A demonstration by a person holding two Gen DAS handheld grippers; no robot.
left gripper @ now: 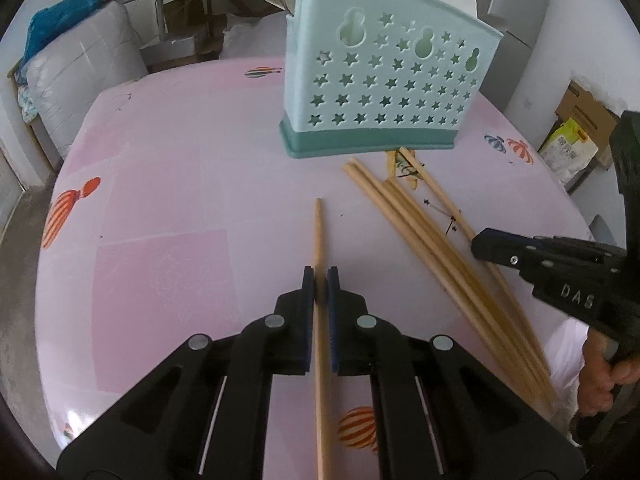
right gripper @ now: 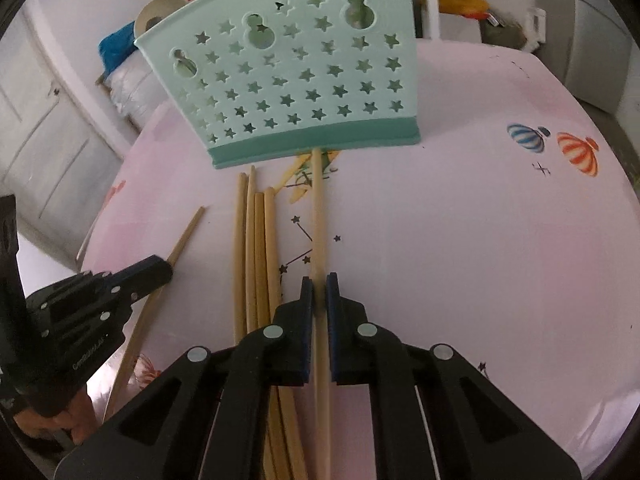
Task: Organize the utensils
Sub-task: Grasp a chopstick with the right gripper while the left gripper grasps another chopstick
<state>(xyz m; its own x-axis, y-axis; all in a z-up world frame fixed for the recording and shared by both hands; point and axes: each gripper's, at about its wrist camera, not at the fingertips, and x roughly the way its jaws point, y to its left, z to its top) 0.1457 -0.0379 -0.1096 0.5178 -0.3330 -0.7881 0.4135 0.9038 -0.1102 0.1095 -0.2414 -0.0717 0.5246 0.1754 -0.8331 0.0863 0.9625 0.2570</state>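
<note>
The left claw (left gripper: pixel 320 280) was closed on a single chopstick (left gripper: pixel 319 236), its tip pointing toward the star-punched holder (left gripper: pixel 384 92) standing on the pink desk (left gripper: pixel 180 168); loose chopsticks (left gripper: pixel 432 240) lay just below the holder. In the right wrist view, the right claw (right gripper: pixel 319 288) was clamped on another chopstick (right gripper: pixel 318 208) whose far end reached the holder's (right gripper: pixel 304 80) base, with the bundle (right gripper: pixel 256 248) beside it.

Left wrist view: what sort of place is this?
Probably a lived-in home room: a round table under a pink balloon-print cloth, a refrigerator behind it, and stacked bedding bundles against the wall.
</note>
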